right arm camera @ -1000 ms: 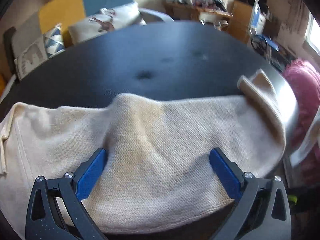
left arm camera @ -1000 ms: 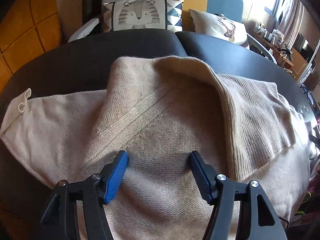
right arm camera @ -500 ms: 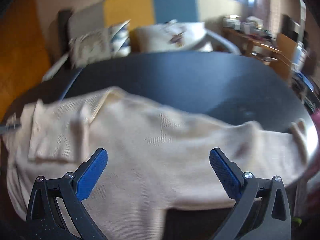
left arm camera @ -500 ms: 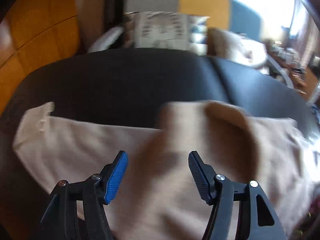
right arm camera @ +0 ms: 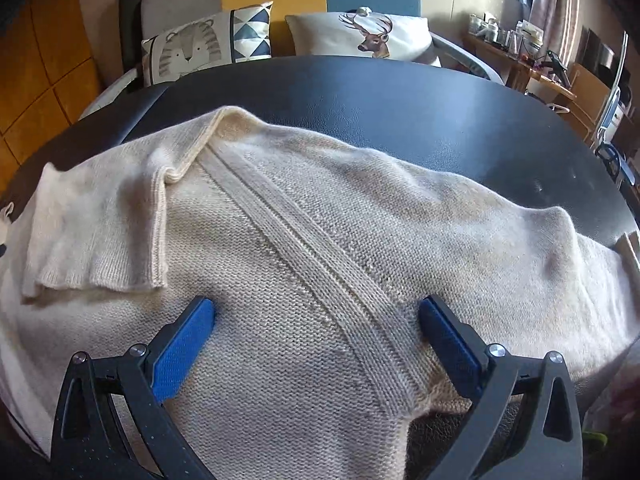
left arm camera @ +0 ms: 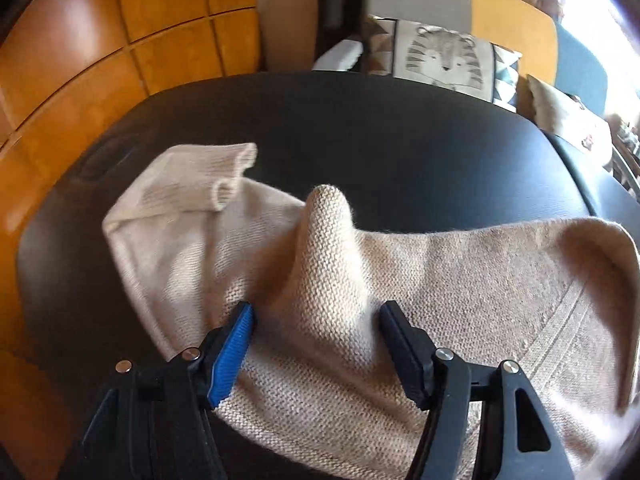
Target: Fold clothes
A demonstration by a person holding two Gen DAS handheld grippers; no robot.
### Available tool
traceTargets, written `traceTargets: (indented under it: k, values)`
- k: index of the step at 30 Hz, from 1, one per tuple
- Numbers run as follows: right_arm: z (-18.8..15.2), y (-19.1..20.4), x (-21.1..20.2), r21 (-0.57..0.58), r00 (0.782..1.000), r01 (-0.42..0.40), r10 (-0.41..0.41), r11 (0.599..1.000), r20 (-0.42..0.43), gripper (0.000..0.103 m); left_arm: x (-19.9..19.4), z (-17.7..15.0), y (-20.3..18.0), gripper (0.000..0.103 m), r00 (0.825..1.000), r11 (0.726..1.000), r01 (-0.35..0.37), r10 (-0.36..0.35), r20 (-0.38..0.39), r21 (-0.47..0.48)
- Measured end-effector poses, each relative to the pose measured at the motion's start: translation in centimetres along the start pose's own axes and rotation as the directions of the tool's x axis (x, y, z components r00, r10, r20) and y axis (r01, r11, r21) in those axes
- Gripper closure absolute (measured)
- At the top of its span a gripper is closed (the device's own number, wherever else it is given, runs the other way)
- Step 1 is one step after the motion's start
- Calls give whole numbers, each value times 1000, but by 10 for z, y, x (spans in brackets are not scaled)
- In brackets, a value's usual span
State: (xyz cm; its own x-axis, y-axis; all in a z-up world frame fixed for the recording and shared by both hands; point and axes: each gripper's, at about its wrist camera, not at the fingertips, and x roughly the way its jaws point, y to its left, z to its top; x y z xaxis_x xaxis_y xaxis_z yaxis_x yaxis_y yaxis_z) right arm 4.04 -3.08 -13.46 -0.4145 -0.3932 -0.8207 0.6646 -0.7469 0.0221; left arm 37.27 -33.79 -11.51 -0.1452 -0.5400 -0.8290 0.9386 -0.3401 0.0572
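- On the black surface [right arm camera: 400, 108]: beige knit sweater [right arm camera: 320, 240] lies spread across it, filling most of both wrist views.
- Left tongs [left arm camera: 314, 322]: jaws opening, already wide. A raised peak of sweater fabric stands between the blue pads [left arm camera: 232, 350]; fabric bulges against the pads on both sides, but no pinch visible (reads as straddling the fold, not gripping it).
- Ribbed cuff [left arm camera: 224, 168] at the sleeve end sits ahead and to the left of the left tongs, folded back over the sleeve, resting on the surface.
- Right tongs [right arm camera: 316, 326]: spread wide, tips down on the sweater body. Nothing pinched; knit lies flat between the fingers.
- Raised double seam [right arm camera: 320, 264] runs diagonally from the neckline [right arm camera: 200, 144] down between the right tongs, passing nearer the right finger.
- Folded-over flap [right arm camera: 100, 236] of ribbed knit lies on top of the sweater, left of the right tongs, its free edge toward the camera.
- Right end of the sweater reaches the surface edge in the right wrist view; far right is partly cut off by the frame, so I cannot tell how it ends.
- Beyond the surface: sofa with a tiger-print cushion [right arm camera: 196, 46] and a deer-print cushion [right arm camera: 368, 36].
- Orange wood panelling [left arm camera: 100, 40] on the left (left view).
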Motion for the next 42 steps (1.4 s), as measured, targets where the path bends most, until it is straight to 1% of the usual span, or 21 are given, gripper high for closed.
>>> traceTargets:
  k: [3, 7, 8, 10, 13, 15, 18, 19, 21, 24, 26, 27, 29, 31, 33, 35, 36, 37, 39, 41, 42]
  values:
    - [-5, 4, -3, -1, 1000, 5, -5, 1000, 17, 0, 2, -6, 10, 36, 1000, 1000, -17, 17, -4, -21]
    - [-1, 8, 3, -9, 999, -3, 3, 1000, 32, 0, -5, 4, 4, 38, 999, 998, 16, -17, -28, -59]
    - [-2, 8, 4, -11, 999, -4, 4, 1000, 35, 0, -6, 6, 0, 38, 1000, 999, 15, -16, -23, -41]
    - [-2, 8, 4, -7, 999, -1, 1, 1000, 37, 0, 2, 7, -6, 37, 999, 1000, -18, 19, -41, 12]
    - [-3, 7, 3, -1, 999, 3, -3, 1000, 38, 0, 3, 10, 1, 38, 999, 999, -3, 1, -52, -39]
    - [-1, 8, 4, -3, 1000, 7, -7, 1000, 18, 0, -8, 10, -3, 38, 999, 999, 7, -8, -34, -40]
    - [9, 9, 1, 17, 998, 34, -33, 999, -45, 0, -39, 12, -23, 38, 998, 998, 58, -58, 34, 16]
    - [10, 11, -6, 20, 998, 49, -49, 999, -29, 0, -50, 10, -30, 38, 995, 996, 79, -82, 58, 41]
    - [11, 20, -22, -12, 999, 43, -42, 999, 34, 0, -66, 10, -54, 38, 987, 986, 128, -137, 85, 104]
    - [3, 32, -23, -47, 999, 3, -1, 999, 43, 0, -69, 5, -98, 38, 970, 954, 222, -237, 53, 200]
    - [-7, 36, -4, -50, 998, -44, 42, 998, -41, 0, -61, -8, -124, 38, 963, 932, 259, -271, 11, 255]
    - [-12, 38, -8, -65, 999, -36, 37, 997, 12, 0, -55, -16, -134, 38, 962, 924, 266, -271, -17, 277]
    - [-12, 38, -10, -67, 1000, -30, 30, 997, -1, 0, -42, -30, -146, 38, 963, 913, 267, -259, -68, 309]
    - [-6, 37, -11, -55, 999, -30, 27, 998, -42, 0, -45, -33, -145, 37, 964, 918, 262, -261, -42, 297]
    - [-5, 37, -19, -47, 999, -24, 22, 999, -33, 0, -45, -29, -142, 37, 964, 929, 266, -258, -63, 259]
    - [-5, 38, -25, -47, 1000, -26, 25, 999, -14, 0, -47, -26, -142, 37, 965, 932, 261, -257, -50, 251]
    - [-10, 38, -21, -39, 999, -34, 33, 999, -36, 0, -49, -25, -143, 37, 966, 933, 257, -256, -39, 250]
    - [-14, 38, -15, -37, 998, -36, 35, 999, -48, 0, -48, -26, -145, 37, 964, 930, 266, -264, -44, 254]
    - [-20, 41, -20, -55, 1000, -19, 19, 998, 8, 0, -45, -29, -154, 36, 964, 921, 264, -261, -49, 286]
    - [-21, 40, -21, -49, 1000, -18, 19, 999, 12, 0, -43, -31, -161, 35, 966, 916, 257, -255, -48, 309]
    - [-21, 40, -21, -46, 1000, -18, 18, 999, 14, 0, -42, -30, -159, 34, 964, 917, 264, -261, -48, 298]
